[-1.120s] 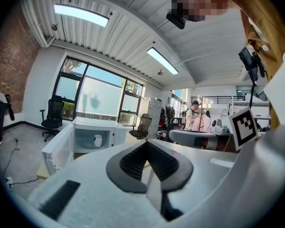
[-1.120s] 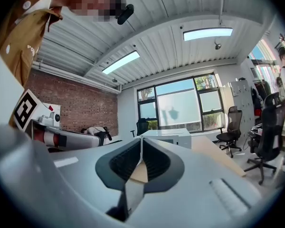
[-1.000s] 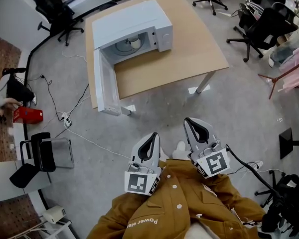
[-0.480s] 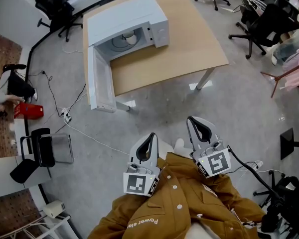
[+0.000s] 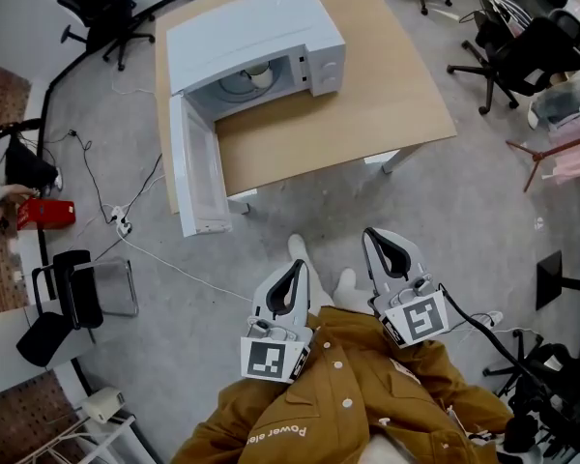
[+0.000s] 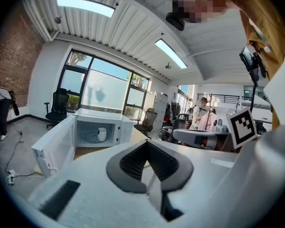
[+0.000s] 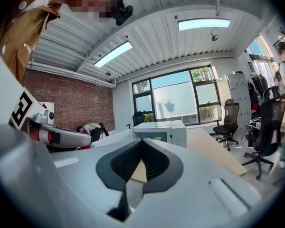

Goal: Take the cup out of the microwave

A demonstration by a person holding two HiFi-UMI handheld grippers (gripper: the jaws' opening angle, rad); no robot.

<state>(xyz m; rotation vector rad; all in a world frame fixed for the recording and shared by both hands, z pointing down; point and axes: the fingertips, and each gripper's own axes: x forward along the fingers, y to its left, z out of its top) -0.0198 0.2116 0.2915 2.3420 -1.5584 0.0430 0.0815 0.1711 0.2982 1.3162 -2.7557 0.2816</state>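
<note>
Head view shows the left gripper (image 5: 298, 263) and the right gripper (image 5: 368, 232) held side by side in front of a brown jacket (image 5: 358, 404). Both have their jaws closed, and nothing is gripped. Two shoes (image 5: 346, 283) are seen on the floor by the tips. Well ahead of both grippers, and somewhat to the left, a microwave (image 5: 261, 27) is set on a table (image 5: 367, 114). Its door (image 5: 195, 177) is swung fully open past the table edge. The cup (image 5: 261, 77) is inside the cavity, far from either gripper. From this height only part of it is seen under the cavity roof.

The left gripper view gives what the head view does not. The jaw tips are seen meeting with nothing between them. Beyond them to the left, the cup is shown whole, white and upright on the turntable (image 6: 91, 137). A person (image 6: 203, 113) is seen standing far off ahead, to the right.

In the right gripper view the tips are likewise met. The microwave is seen straight beyond them, but its cavity is largely cut off by the gripper body. The cup can hardly be made out there.
</note>
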